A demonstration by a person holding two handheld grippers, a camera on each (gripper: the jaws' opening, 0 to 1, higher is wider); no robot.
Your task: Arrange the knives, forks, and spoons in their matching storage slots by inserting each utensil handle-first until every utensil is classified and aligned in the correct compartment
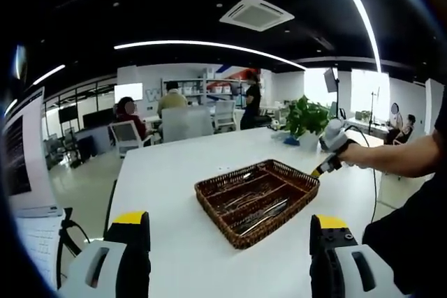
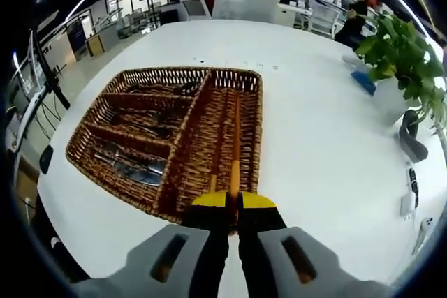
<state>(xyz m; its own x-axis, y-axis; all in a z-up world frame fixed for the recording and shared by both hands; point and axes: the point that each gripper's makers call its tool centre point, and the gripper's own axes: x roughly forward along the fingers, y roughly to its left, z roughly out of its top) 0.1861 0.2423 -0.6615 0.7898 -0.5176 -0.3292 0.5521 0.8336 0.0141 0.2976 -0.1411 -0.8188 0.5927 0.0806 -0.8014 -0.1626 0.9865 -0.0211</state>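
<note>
Right gripper (image 2: 235,204) is clenched on a utensil (image 2: 236,146) over the wicker tray (image 2: 180,165); left gripper (image 1: 229,232) is held released. Potted plant (image 2: 405,57) is seen near the tabletop's (image 2: 321,144) far edge.

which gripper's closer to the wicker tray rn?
Right. The right gripper is at the wicker tray rim, shut on a utensil; the left gripper hangs back, open.

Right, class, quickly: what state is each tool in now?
Left tool: open, holding nothing.
Right tool: shut on a thin utensil over the basket; its kind cannot be told.
</note>
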